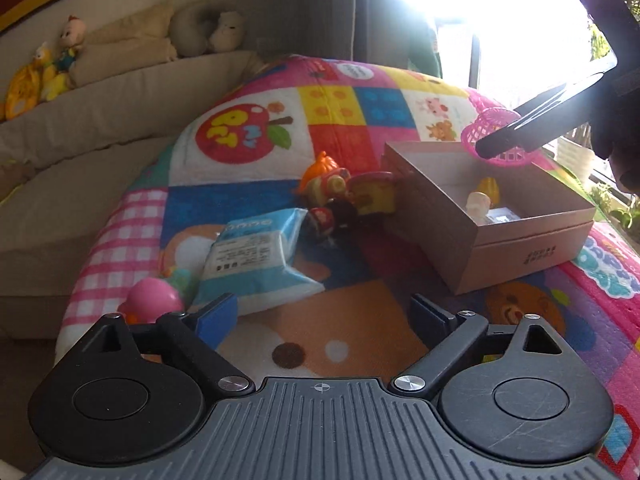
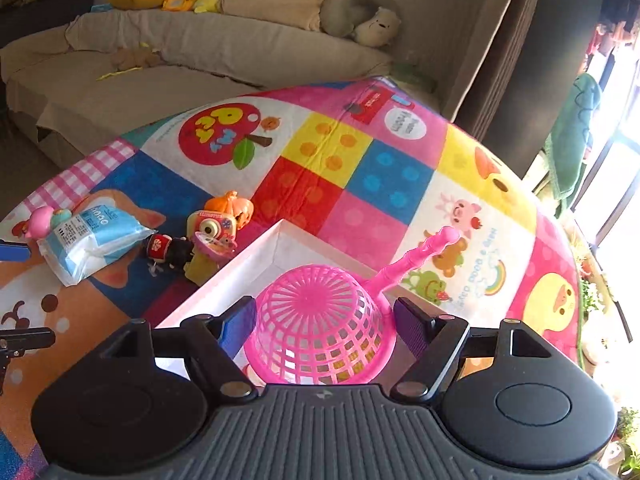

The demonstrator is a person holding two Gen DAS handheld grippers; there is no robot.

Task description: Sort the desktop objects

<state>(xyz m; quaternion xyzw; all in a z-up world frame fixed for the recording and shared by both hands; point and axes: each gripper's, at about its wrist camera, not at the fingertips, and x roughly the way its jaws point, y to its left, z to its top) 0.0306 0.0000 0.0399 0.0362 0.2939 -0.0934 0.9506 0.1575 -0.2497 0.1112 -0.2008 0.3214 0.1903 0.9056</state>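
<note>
Colourful patchwork play mat (image 2: 360, 184) covers the work surface, with a beige sofa (image 2: 192, 60) and plush toys behind it. Just ahead of the right gripper (image 2: 325, 322), a pink plastic strainer basket (image 2: 320, 324) sits between its spread fingers, mesh bowl turned toward the camera and handle pointing away; whether the pads touch it cannot be told. The basket is above an open cardboard box (image 1: 520, 216), which holds a few small toys in the left wrist view. The left gripper (image 1: 324, 312) hovers low over the mat, jaws wide apart and holding nothing. Ahead of it to the left lies a blue-and-white tissue pack (image 1: 256, 256), with a pink round toy (image 1: 152, 300) close beside the left finger. Further ahead, next to the box, cluster an orange pumpkin toy (image 1: 324, 168), a toy camera (image 2: 212, 226) and a small dark figure (image 2: 168, 248).
</note>
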